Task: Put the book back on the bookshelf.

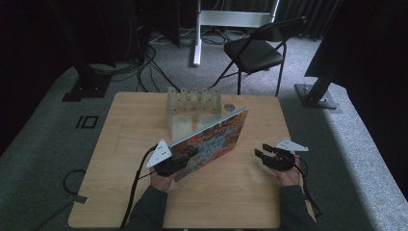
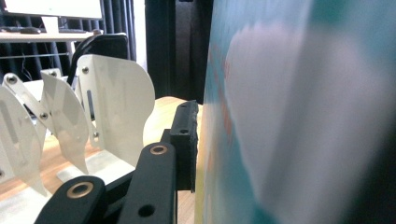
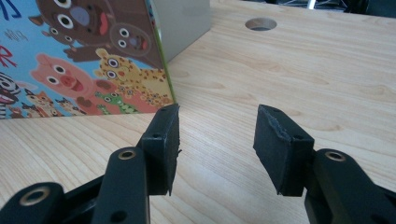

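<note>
book (image 1: 211,139): thin, cover crowded with bright cartoon animals, standing tilted on edge on the table (image 1: 120,192) in front of the white rack (image 1: 192,108) | left gripper (image 1: 180,161): clamped on the book's near end | right gripper (image 3: 217,140): jaws parted, nothing between them, right of the book

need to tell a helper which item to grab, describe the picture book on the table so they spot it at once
On the wooden table, look just in front of the white slotted rack at its far edge. The picture book stands tilted on its edge there, with the left tool at its near end. It is the one brightly coloured thing, its cover crowded with cartoon animals.
</note>
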Demonstrator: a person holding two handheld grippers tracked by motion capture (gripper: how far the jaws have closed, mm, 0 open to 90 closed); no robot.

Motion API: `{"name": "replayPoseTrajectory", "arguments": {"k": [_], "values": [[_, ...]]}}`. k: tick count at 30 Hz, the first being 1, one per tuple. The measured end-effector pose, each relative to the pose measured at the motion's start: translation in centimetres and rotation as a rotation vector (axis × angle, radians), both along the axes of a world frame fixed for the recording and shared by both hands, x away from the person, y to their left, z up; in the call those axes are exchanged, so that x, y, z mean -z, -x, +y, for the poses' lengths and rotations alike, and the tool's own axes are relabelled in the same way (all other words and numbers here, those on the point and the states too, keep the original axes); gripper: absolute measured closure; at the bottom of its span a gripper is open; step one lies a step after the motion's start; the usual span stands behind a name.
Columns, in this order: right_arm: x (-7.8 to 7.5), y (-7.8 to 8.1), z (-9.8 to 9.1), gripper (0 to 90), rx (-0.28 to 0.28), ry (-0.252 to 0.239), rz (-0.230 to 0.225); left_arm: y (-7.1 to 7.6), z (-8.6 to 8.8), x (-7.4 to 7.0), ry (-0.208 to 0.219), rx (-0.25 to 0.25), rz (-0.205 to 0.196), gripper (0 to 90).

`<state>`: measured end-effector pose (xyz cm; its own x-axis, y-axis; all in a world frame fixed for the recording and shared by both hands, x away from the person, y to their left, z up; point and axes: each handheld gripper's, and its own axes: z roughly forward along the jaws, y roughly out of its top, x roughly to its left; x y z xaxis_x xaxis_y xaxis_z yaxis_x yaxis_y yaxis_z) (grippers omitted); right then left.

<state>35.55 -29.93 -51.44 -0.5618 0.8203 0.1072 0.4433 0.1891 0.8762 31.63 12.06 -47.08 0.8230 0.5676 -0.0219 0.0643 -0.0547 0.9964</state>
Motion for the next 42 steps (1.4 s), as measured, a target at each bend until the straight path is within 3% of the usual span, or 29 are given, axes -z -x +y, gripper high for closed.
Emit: {"name": "replayPoseTrajectory", "arguments": {"k": [20, 28, 37, 42], "values": [[1.0, -0.2, -0.5, 50.0, 0.009, 0.011, 0.032, -0.2, -0.9, 2.6, -0.001, -0.014, 0.048, 67.9], [1.5, -0.3, -0.4, 49.2, 0.014, 0.048, 0.052, -0.5, -1.4, 3.9, 0.009, -0.023, 0.085, 68.3], [2.1, -0.4, -1.0, 48.9, 0.033, 0.040, 0.075, -0.5, -2.2, 4.1, -0.013, -0.023, 0.070, 76.8], [2.6, -0.6, -1.0, 46.5, 0.037, 0.071, 0.098, -0.3, -2.4, 4.1, -0.025, -0.025, 0.055, 78.2]]}}
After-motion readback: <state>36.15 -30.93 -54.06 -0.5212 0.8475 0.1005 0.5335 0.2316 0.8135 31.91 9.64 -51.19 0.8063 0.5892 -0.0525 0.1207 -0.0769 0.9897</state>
